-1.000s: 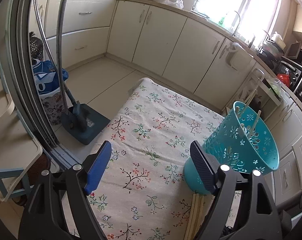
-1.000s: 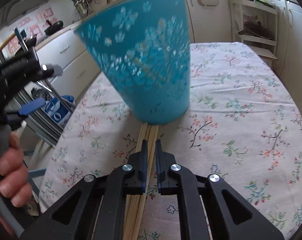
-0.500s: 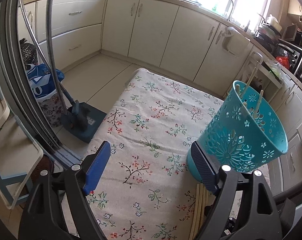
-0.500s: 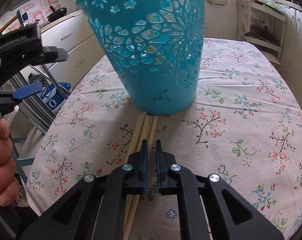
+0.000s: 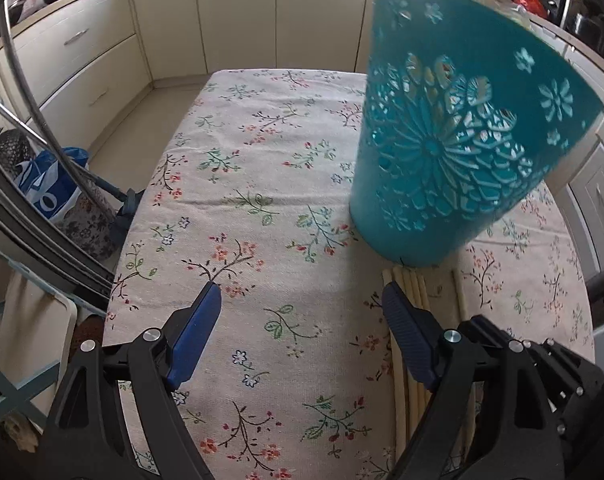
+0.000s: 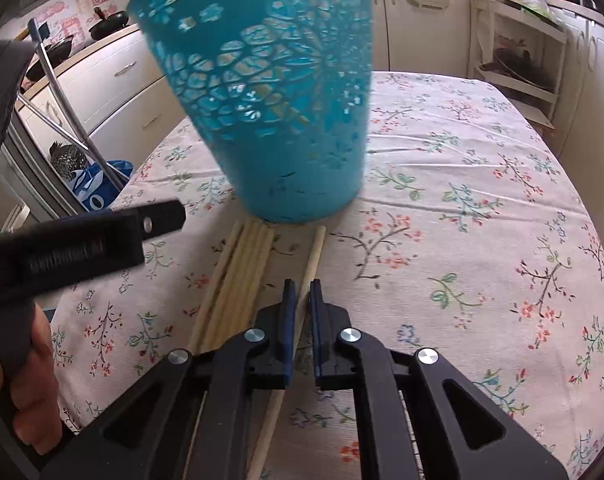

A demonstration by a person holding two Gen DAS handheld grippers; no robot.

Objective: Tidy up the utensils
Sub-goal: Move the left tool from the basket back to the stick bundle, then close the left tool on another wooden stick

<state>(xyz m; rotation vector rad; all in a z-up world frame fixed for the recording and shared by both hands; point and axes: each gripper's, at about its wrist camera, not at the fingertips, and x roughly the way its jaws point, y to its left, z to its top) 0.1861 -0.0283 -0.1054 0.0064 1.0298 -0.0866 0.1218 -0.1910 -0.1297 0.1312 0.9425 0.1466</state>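
The right gripper [image 6: 299, 286] is being held nearly closed, its blue pads pinched on a single wooden chopstick [image 6: 312, 256] that is lying slightly apart from the others. The chopstick's far end is reaching almost to the foot of the teal holder [image 6: 285, 152]. Just to the left of it, a bundle of chopsticks [image 6: 241, 272] is lying side by side on the floral tablecloth [image 6: 462, 220], their far ends tucked against the holder's base.

The left gripper [image 5: 302, 296] is being held wide open above the cloth, with nothing between its pads. Its right-hand finger [image 5: 406, 332] is being hovered over the near part of the same bundle [image 5: 412, 284]. In the right wrist view the body of this gripper [image 6: 81, 248] is being seen blurred at the left edge, gripped by a hand [image 6: 25, 376].

The holder [image 5: 454, 148], pierced with flower cut-outs, is being seen tilted in both views and is standing on the cloth [image 5: 261, 160] beyond both grippers. Pale sticks are being glimpsed through its cut-outs. Cream cabinets [image 5: 85, 60] are being seen around the table.
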